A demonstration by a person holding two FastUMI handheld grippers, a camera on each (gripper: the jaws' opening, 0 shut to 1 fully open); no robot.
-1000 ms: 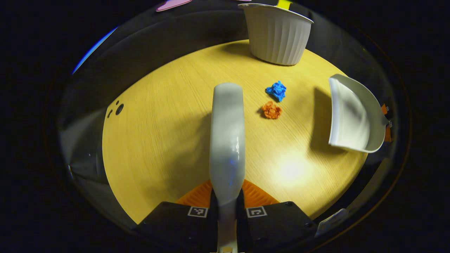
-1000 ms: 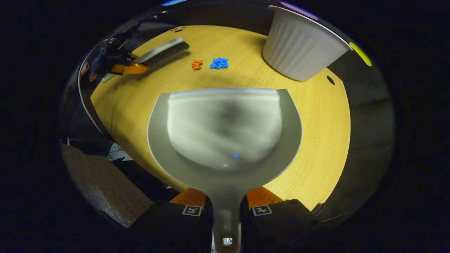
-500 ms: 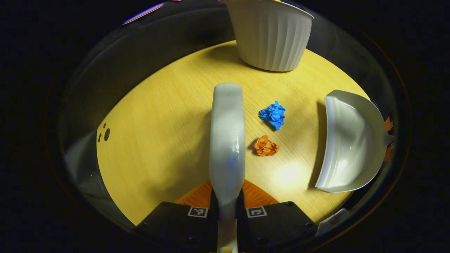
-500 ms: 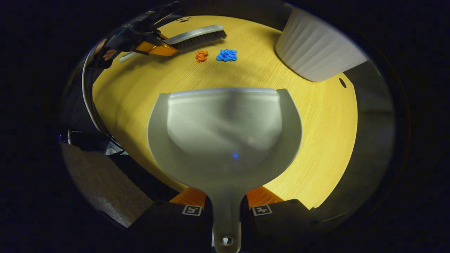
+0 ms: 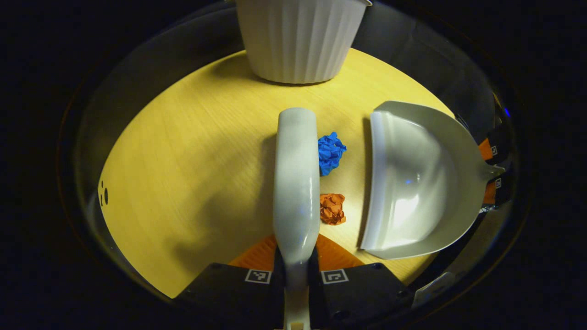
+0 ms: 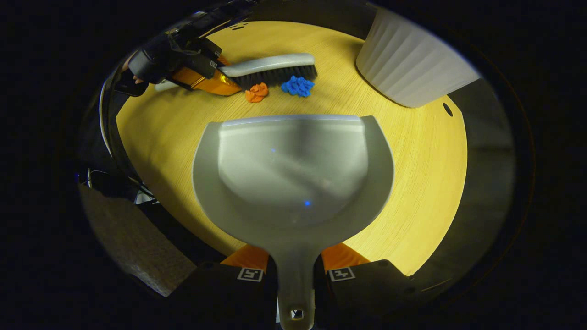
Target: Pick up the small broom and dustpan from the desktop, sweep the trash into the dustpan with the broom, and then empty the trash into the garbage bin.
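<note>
Fingers of my left gripper (image 5: 296, 268) are clamped on the handle of the small broom (image 5: 296, 183), whose pale back runs straight ahead of me in the left gripper view. My right gripper (image 6: 296, 270) likewise grips the stem of the dustpan (image 6: 293, 176), pressing it from both sides, with the pan's mouth facing away from me over the yellow desktop (image 6: 412, 183).

Taking the broom as my landmark: in the right gripper view its dark bristles point down at the wood, and the orange paper ball (image 6: 256, 92) lies right against them on the dustpan side, near the handle end. The blue paper ball (image 6: 297, 86) sits against the bristles too, toward the broom's tip. Both scraps lie between the broom and the dustpan's front lip, apart from that lip.

Beyond the broom's tip, farther along the desktop, stands the white ribbed garbage bin (image 5: 299, 39), upright, well apart from the scraps.
</note>
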